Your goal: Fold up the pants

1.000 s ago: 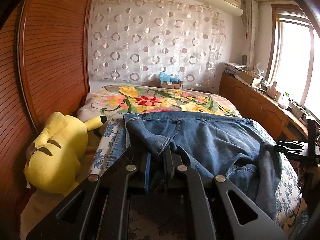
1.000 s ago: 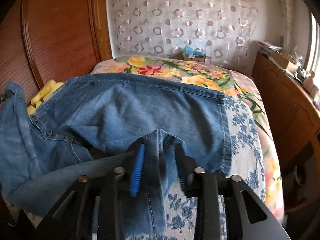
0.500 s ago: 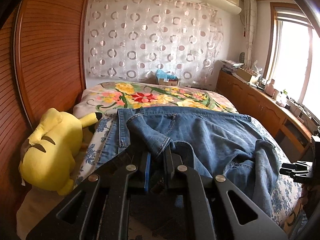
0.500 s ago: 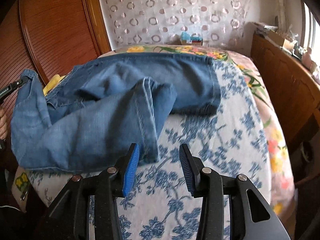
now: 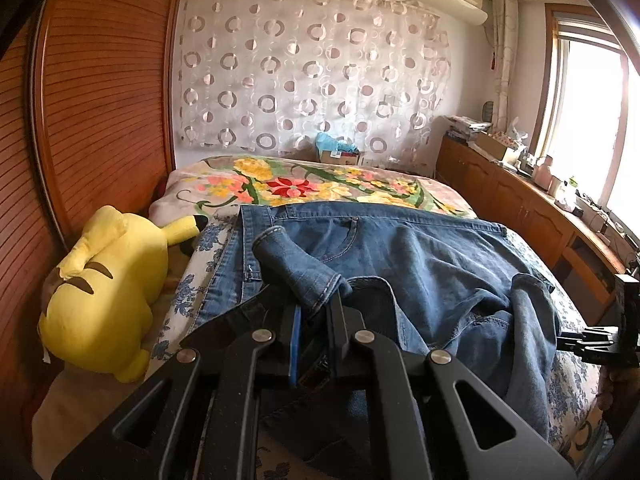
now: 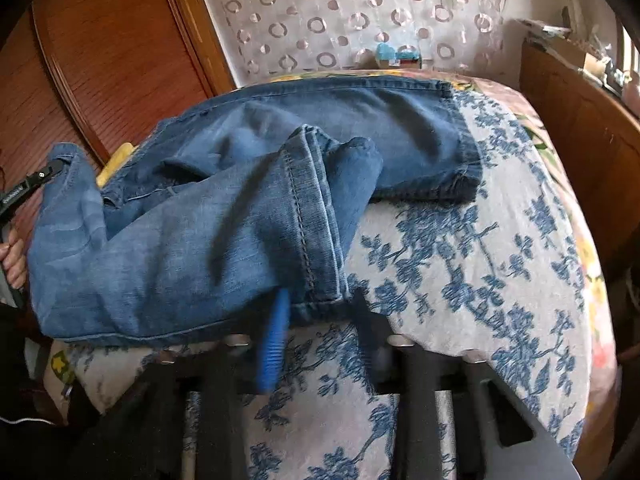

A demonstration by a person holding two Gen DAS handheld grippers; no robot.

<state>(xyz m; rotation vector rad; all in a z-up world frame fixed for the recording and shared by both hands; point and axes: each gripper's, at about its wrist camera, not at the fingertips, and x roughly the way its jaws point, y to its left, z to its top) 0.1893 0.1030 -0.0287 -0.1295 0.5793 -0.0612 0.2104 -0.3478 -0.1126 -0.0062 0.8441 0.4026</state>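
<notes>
Blue jeans (image 5: 420, 272) lie crumpled across the bed, one layer flat and a leg folded back over it. My left gripper (image 5: 314, 312) is shut on a rolled hem of the jeans and holds it just above the bed. In the right wrist view the jeans (image 6: 224, 224) fill the left and middle, and their hem lies at my right gripper (image 6: 320, 312), which is open with the hem edge between its blurred fingers. The left gripper also shows at the far left of that view (image 6: 28, 188), pinching the denim.
A yellow plush toy (image 5: 104, 292) lies at the bed's left side against the wooden headboard (image 5: 80, 120). Wooden cabinets (image 5: 520, 200) with clutter run along the right under the window. The floral bedspread (image 6: 460, 260) is bare on the right.
My right gripper let go of the jeans leg, opened and pulled back, then moved forward to the hem again. My left gripper stayed shut on its hem and shifted slightly.
</notes>
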